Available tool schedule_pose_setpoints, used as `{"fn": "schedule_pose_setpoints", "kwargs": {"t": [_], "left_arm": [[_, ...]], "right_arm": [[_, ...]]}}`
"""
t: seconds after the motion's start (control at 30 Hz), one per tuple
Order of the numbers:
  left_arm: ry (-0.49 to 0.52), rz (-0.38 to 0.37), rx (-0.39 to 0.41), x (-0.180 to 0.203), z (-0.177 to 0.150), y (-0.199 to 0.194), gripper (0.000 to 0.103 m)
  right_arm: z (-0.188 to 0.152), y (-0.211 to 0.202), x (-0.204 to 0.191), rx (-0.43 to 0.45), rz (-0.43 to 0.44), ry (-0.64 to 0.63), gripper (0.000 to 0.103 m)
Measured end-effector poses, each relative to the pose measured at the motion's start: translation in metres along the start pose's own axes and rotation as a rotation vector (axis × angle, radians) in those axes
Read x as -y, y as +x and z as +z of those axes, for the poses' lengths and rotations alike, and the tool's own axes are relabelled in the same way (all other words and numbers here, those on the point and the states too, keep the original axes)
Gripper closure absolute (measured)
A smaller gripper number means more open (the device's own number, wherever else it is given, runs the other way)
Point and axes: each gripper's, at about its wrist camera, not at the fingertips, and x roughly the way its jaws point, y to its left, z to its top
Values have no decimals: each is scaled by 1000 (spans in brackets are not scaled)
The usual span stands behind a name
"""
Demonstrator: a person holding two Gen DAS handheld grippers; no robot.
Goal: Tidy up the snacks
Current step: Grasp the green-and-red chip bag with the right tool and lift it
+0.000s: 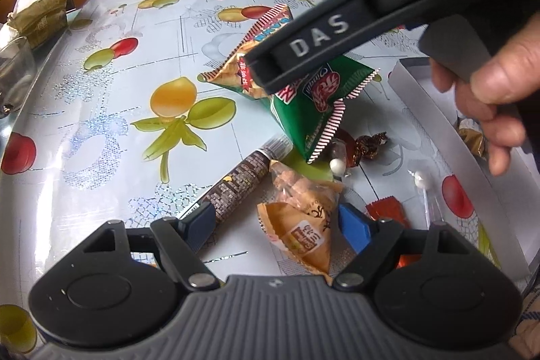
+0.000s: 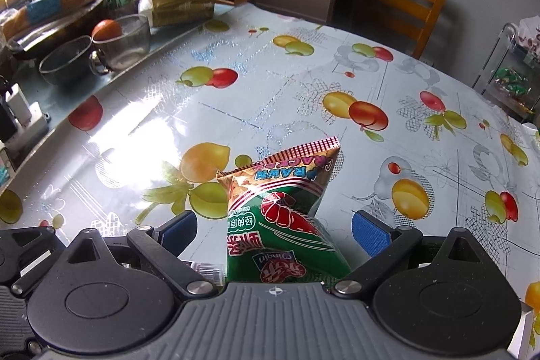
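R gripper spread w/ prawn cracker bag loose between jaws, frame centre; might slip. L gripper spread too.

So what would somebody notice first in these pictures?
Probably the shiny green prawn cracker bag, standing between the right claw's open blue pads. Next, the bright fruit-patterned tablecloth. Nearer the left claw lies an orange triangular snack packet beside a long brown tube.

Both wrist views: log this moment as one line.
left gripper: open, over orange snack packet | right gripper: open, around green prawn cracker bag | white box: right of the snack pile
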Motion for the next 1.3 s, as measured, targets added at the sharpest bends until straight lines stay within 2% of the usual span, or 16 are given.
{"fn": "schedule_pose_setpoints", "kwargs": {"t": [0.4,0.7,0.83,0.9,1.03,1.1,1.3], "left_arm": [[122,-49,-21,20,3,21,23],[128,-82,-35,20,4,29,26],[139,-82,-35,20,6,30,33],[147,-79,-34,20,6,30,37],[158,-78,-25,18,7,29,58],[152,-81,-22,16,7,29,60],[141,-85,-20,16,7,27,65]], "right_arm": [[2,23,-6,-10,-35,-52,3],[-1,37,-5,-42,-36,-72,7],[-3,42,-3,-63,-27,-64,11],[-3,45,-2,-74,-18,-62,20],[-5,46,1,-84,-5,-49,31],[-4,45,2,-75,-2,-42,37],[-2,38,11,-52,13,-5,41]]}}
